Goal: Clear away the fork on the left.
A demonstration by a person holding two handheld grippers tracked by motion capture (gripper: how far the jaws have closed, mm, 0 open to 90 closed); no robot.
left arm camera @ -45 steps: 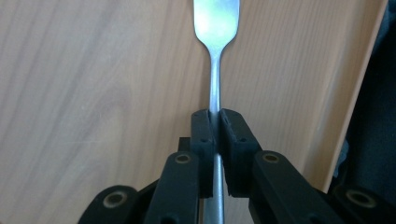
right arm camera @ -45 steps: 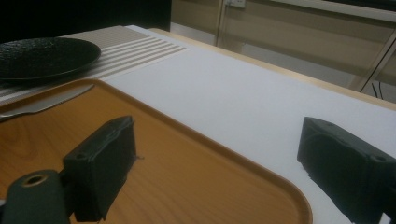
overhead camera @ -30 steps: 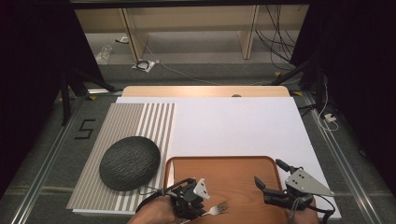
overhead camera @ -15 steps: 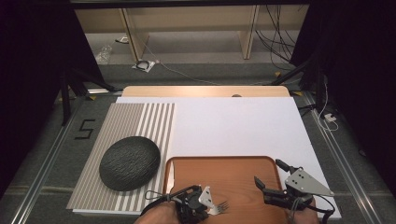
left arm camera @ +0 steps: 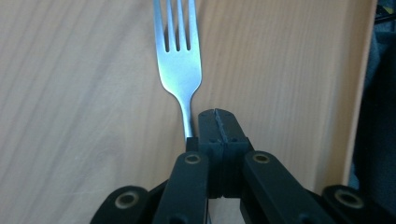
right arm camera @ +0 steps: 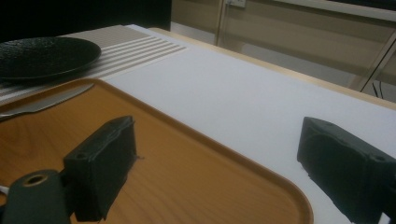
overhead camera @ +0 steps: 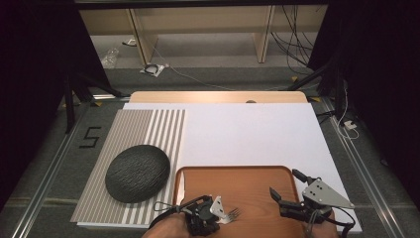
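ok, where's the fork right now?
The fork sits over the wooden tray near its front left in the high view, handle clamped in the left gripper, tines pointing right.

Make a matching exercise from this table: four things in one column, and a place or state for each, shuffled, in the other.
1. fork
2. plate
3. knife
4. right gripper

a. on the striped mat
b. jaws open, holding nothing
c. clamped by the left gripper
d. by the tray's left rim

Pairs: 1-c, 2-a, 3-d, 4-b
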